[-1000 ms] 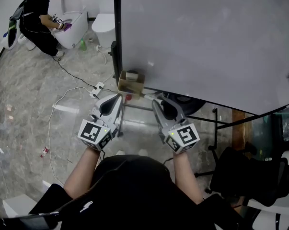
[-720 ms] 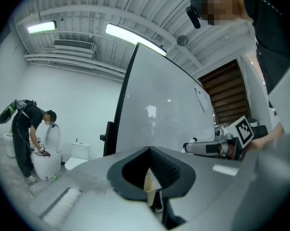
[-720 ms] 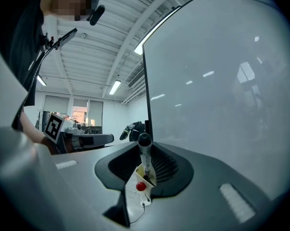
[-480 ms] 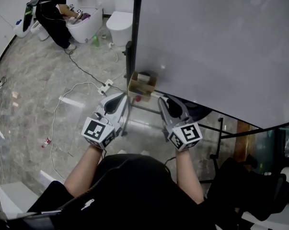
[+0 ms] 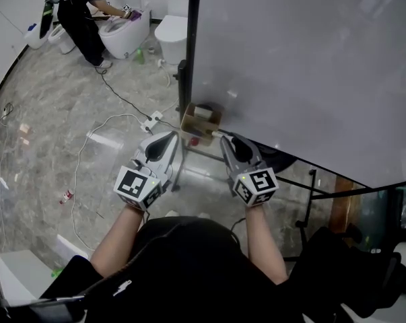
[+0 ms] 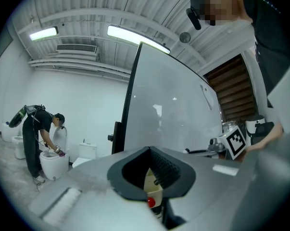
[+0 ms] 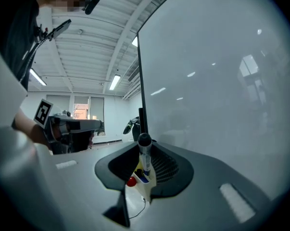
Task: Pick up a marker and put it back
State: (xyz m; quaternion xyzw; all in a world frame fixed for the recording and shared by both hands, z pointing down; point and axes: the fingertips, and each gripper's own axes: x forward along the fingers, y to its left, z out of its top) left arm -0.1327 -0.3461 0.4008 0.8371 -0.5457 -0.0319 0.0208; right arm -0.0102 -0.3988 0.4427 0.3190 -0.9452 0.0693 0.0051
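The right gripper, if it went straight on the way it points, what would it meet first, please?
Likely the small cardboard box at the whiteboard's lower edge, just beyond the marker held in the right gripper's jaws; depth is unclear.

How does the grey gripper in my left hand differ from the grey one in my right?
The right gripper is shut on an upright white marker with a black cap; the left gripper has its jaws apart with nothing between them. In the head view the left gripper sits left of the small cardboard box, the right gripper to its right. Both are grey and point toward that box.
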